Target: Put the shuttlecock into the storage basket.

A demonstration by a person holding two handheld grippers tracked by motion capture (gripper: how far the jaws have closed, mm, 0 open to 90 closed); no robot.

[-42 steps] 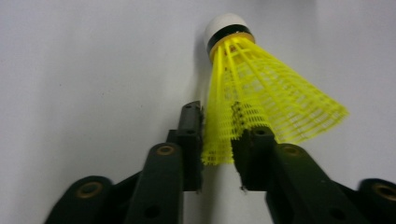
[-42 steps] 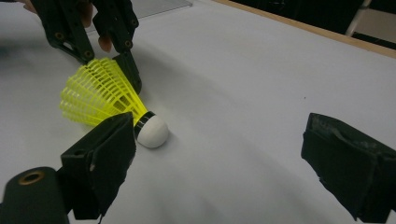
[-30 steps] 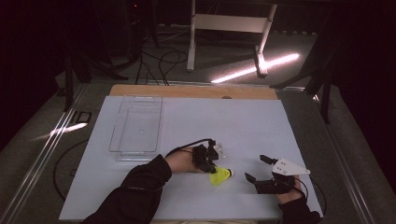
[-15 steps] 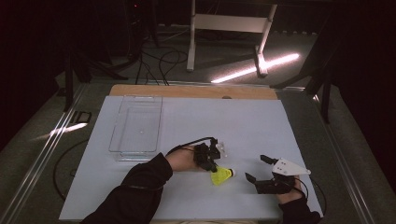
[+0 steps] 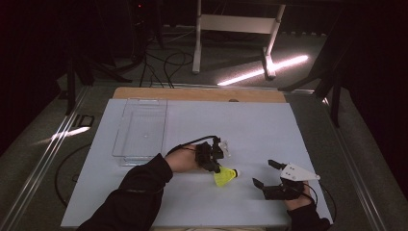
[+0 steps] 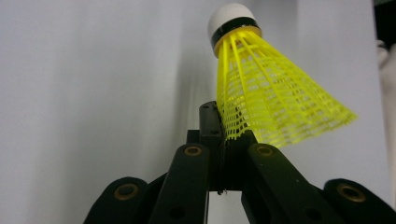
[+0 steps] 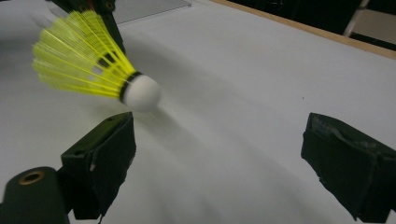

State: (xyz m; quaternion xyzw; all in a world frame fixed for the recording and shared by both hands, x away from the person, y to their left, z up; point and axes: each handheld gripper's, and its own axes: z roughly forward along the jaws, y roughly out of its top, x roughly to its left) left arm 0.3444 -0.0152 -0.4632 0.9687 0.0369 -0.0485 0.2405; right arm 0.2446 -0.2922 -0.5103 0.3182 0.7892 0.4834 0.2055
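A yellow shuttlecock (image 5: 225,177) with a white cork tip hangs just above the white table sheet (image 5: 250,125). My left gripper (image 5: 216,166) is shut on the rim of its mesh skirt. In the left gripper view the jaws pinch the skirt edge of the shuttlecock (image 6: 271,100), cork pointing away. My right gripper (image 5: 263,174) rests near the front right of the sheet, open and with nothing between its jaws. In the right gripper view the shuttlecock (image 7: 93,60) floats at upper left, cork toward my right gripper (image 7: 224,154).
A clear plastic tray (image 5: 142,127) lies on the left part of the sheet, beyond my left hand. A wooden table edge (image 5: 202,94) runs along the far side. A white stand (image 5: 235,29) and cables sit on the dark floor behind.
My left gripper has risen a little with the shuttlecock held in it, lifting it off the sheet. The right gripper has stayed where it was.
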